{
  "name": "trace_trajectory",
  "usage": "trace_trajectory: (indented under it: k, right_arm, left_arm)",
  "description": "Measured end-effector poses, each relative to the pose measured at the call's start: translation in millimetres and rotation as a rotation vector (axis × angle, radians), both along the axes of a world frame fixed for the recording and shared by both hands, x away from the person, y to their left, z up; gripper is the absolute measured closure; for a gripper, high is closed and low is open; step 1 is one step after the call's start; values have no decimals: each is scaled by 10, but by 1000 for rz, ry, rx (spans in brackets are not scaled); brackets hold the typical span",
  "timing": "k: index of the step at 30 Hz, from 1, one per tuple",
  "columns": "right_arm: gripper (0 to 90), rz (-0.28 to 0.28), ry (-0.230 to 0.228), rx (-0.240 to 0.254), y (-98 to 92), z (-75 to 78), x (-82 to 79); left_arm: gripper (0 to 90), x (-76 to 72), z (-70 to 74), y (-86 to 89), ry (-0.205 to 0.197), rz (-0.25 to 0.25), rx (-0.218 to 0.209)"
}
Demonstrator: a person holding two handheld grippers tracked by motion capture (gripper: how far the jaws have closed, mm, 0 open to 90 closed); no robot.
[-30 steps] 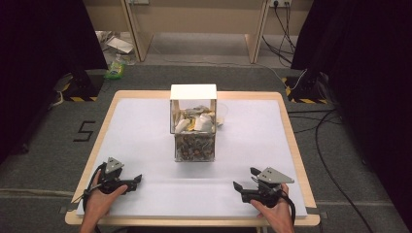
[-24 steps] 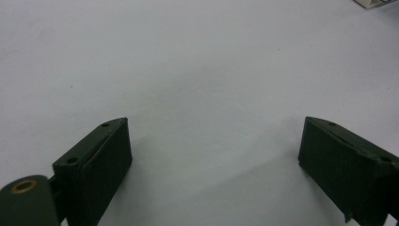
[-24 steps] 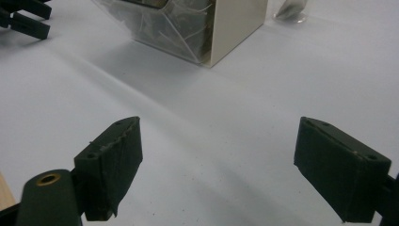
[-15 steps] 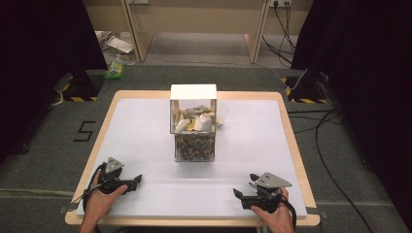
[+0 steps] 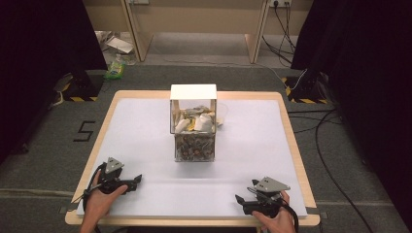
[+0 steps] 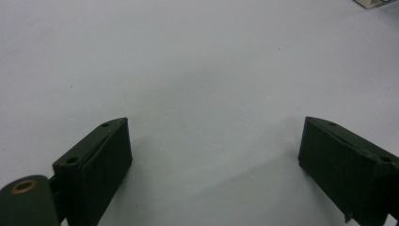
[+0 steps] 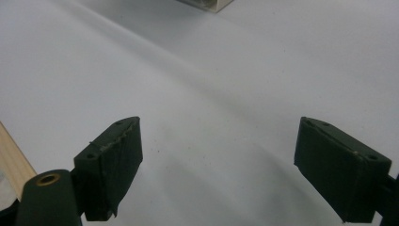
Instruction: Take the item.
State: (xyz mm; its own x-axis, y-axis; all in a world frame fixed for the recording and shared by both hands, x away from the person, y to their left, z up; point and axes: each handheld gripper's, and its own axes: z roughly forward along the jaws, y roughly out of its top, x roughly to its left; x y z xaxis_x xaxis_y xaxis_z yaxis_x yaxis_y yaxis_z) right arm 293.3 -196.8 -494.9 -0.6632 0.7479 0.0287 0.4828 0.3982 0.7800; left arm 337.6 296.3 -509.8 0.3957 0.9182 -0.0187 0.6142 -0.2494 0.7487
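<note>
Left gripper view cuts the clear box (image 6: 376,4) to a corner.

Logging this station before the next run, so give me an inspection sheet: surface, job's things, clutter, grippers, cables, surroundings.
Surface: white sheet covering a wood-edged table, lying flat.
Job's things: clear box at table centre, white top, holding pale pieces above darker small pieces.
Clutter: nothing seen on the sheet.
Grippers: left gripper and right gripper near the front edge, each in a hand, jaws wide apart, holding nothing.
Cables: one trails from each gripper; more cables lie on the floor right of the table.
Surroundings: dark curtains at both sides, green bottle and papers on the floor behind.
</note>
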Motion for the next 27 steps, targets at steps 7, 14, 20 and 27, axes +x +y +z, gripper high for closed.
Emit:
trace_trajectory:
  k: [7,14,20,27]
  right_arm:
    - [164,5,9,-50,0,-29,-54]
    - [163,9,27,-79,-26,-63,-91]
    - [161,9,24,-72,-47,-73,-113]
    - [161,8,16,-67,-53,-84,-120]
  left_arm:
    - [91,0,0,0,0,0,0]
    - [91,0,-1,-1,-1,1,1]
    - [91,0,0,-1,-1,0,1]
    - [91,0,-1,-1,-1,1,1]
